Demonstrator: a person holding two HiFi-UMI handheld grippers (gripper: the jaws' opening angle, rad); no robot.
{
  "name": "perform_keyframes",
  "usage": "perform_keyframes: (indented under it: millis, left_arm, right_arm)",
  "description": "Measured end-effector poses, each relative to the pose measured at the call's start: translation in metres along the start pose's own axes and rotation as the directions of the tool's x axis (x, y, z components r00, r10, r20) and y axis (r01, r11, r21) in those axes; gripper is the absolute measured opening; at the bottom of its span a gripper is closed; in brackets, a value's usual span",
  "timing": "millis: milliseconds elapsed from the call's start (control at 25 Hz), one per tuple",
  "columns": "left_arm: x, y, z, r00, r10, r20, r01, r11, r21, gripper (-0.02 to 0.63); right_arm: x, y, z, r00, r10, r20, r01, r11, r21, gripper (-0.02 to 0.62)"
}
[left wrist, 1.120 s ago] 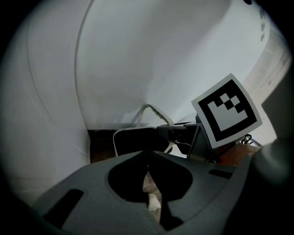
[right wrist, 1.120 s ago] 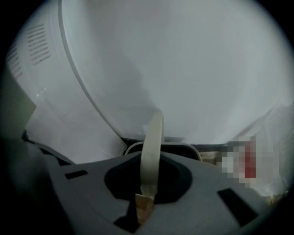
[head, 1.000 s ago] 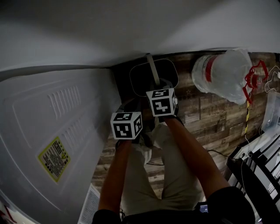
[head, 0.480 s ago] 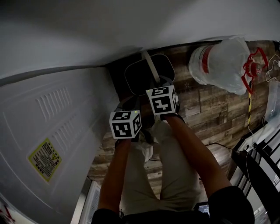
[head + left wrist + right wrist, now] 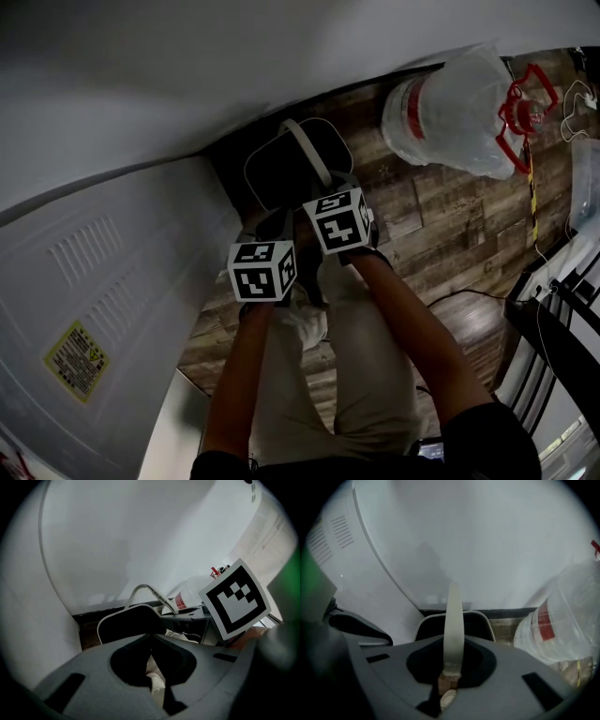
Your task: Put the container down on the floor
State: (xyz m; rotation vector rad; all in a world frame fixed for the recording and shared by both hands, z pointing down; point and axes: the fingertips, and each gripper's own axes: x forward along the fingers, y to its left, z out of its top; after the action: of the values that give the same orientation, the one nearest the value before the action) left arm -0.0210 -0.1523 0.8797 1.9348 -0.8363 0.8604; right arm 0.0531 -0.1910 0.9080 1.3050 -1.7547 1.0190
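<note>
Container (image 5: 277, 178) shifted leftward, just beyond right tool (image 5: 449, 679), which clamps its handle (image 5: 453, 630) (left tool (image 5: 152, 667) closed, empty).

The container (image 5: 281, 173) is between the appliance (image 5: 112, 281) and the jug (image 5: 450, 112).

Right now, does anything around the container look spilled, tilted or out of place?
Nothing looks spilled or damaged. The right gripper is shut on the upright handle of the container. Only the big plastic-wrapped bottle beside it seems odd: it appears to lie on its side on the wooden floor.
</note>
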Motion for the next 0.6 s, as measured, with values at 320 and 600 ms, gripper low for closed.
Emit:
perform_keyframes:
  millis: [320,600]
  left_arm:
    - [0.012,-0.020,-0.005,0.999,-0.032,-0.036,0.035,0.997,0.067,0.015]
    - [0.025,-0.032,-0.003,0.998,-0.053,-0.040,0.057,0.991,0.123,0.015]
  right_arm:
    - [-0.003,-0.012,-0.020,1.000,0.001,-0.002,-0.001,1.000,0.026,0.032]
    - [-0.003,-0.031,-0.035,1.000,0.001,0.014,-0.002,0.997,0.079,0.032]
